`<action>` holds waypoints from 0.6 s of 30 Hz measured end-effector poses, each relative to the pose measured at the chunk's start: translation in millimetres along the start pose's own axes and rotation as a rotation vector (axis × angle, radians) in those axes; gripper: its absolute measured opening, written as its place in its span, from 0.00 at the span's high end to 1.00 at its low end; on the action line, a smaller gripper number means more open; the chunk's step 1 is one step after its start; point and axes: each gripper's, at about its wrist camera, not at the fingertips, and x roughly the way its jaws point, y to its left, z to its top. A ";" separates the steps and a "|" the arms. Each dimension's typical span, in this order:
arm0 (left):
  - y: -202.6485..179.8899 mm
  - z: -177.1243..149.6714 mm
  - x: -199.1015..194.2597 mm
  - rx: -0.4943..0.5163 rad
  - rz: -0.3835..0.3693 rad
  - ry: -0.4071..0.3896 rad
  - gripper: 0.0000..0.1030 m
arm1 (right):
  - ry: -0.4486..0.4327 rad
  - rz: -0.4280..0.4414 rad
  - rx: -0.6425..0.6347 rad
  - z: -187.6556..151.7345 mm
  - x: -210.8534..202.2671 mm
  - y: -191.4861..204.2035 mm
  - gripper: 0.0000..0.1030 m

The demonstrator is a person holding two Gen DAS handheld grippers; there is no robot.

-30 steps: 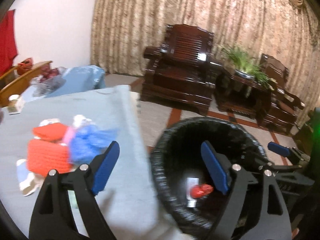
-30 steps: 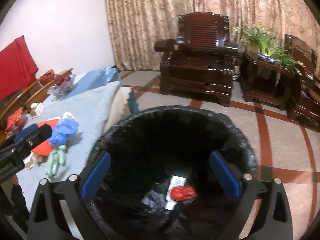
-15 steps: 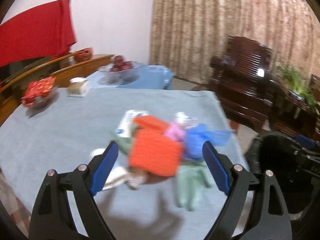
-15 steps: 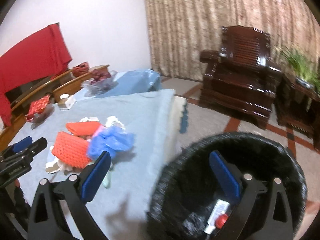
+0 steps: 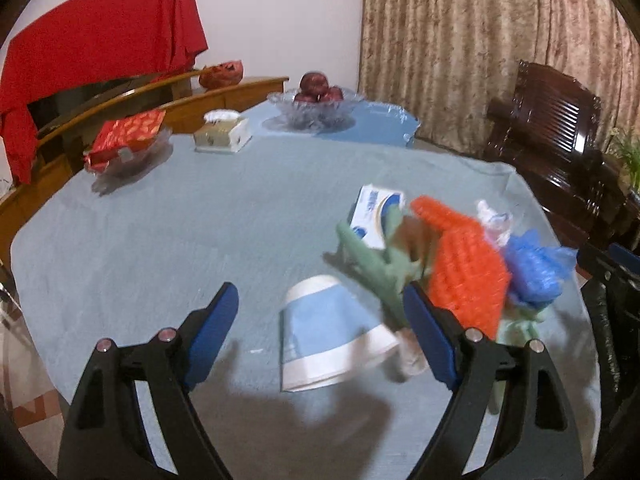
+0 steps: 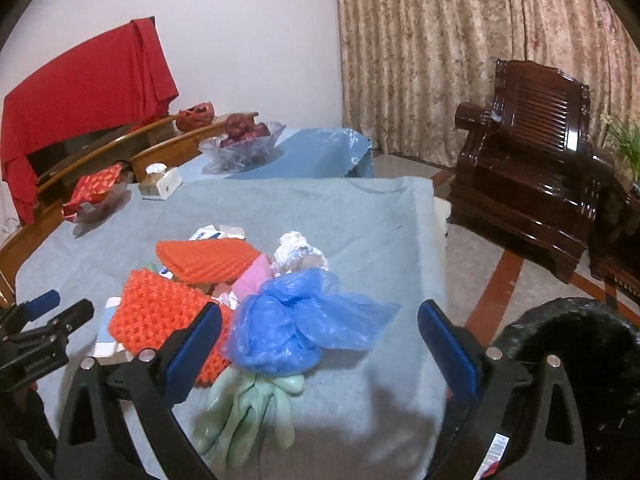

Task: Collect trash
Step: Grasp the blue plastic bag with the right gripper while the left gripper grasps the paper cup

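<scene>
A trash pile lies on the blue-grey tablecloth (image 5: 180,232): a tipped blue-and-white paper cup (image 5: 332,340), orange foam nets (image 5: 464,272), a crumpled blue plastic bag (image 6: 296,320), pale green gloves (image 6: 248,404), a tissue pack (image 5: 374,208) and crumpled white paper (image 6: 296,250). My left gripper (image 5: 320,340) is open, its jaws either side of the cup. My right gripper (image 6: 320,352) is open above the blue bag and gloves. The black-lined trash bin (image 6: 592,364) stands at the table's right edge.
At the table's far side stand a glass fruit bowl (image 5: 316,108), a tissue box (image 5: 222,134) and a dish with a red packet (image 5: 124,140). A dark wooden armchair (image 6: 532,152) stands on the floor to the right. A red cloth (image 5: 92,48) hangs at back left.
Both grippers have swung left from over the trash bin to the table. The left now hovers over the paper cup, the right over the blue bag. Both stayed open and empty.
</scene>
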 end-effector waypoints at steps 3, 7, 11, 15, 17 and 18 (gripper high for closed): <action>6.7 -7.6 14.0 -0.011 0.004 0.039 0.21 | 0.023 -0.004 -0.004 -3.1 14.3 2.2 0.07; 13.0 -13.5 28.6 -0.032 0.004 0.080 0.22 | 0.068 -0.006 -0.023 -9.6 33.1 7.0 0.10; 14.7 -17.8 41.0 -0.039 -0.008 0.115 0.22 | 0.113 0.006 -0.028 -20.5 43.7 8.9 0.16; 15.5 -21.6 51.6 -0.057 -0.030 0.144 0.22 | 0.142 0.033 -0.041 -26.8 50.6 10.7 0.23; 14.8 -22.0 54.9 -0.064 -0.045 0.152 0.22 | 0.155 0.064 -0.047 -28.2 52.6 13.0 0.32; 14.1 -22.0 56.2 -0.069 -0.055 0.158 0.25 | 0.162 0.082 -0.048 -28.5 52.8 13.8 0.39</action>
